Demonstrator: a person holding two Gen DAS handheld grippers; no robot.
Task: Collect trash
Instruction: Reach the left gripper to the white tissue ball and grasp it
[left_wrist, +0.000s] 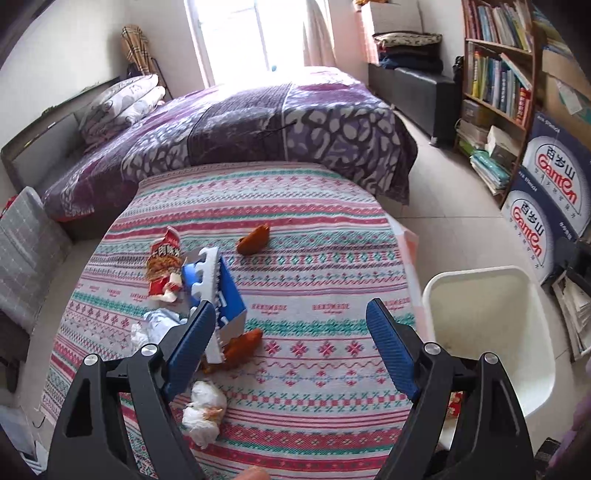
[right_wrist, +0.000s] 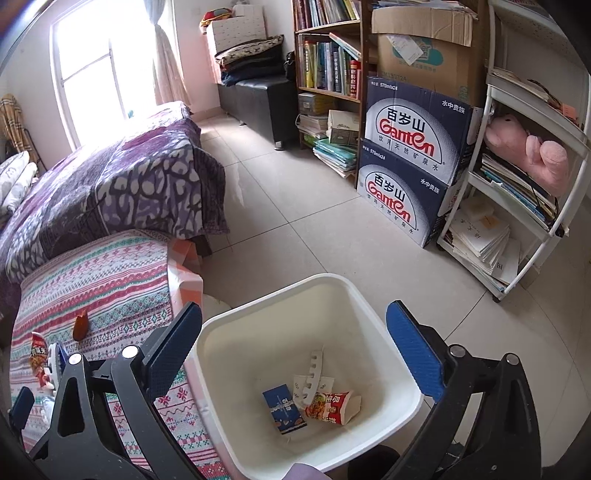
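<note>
Bedroom | patterned cloth (left_wrist: 303, 280): wrappers | white bin (right_wrist: 369, 295): trash | both grippers' jaws apart, empty

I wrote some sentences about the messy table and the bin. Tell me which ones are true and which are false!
1. The white bin is empty. False: a blue packet and a red snack wrapper lie in it.
2. The right gripper is open with nothing between its fingers. True.
3. A blue box still lies on the patterned tablecloth. True.
4. The left gripper is squeezing a crumpled white tissue. False: it is open and the tissue lies on the cloth.
5. The bin stands on the bed. False: it stands on the floor beside the table.
</note>
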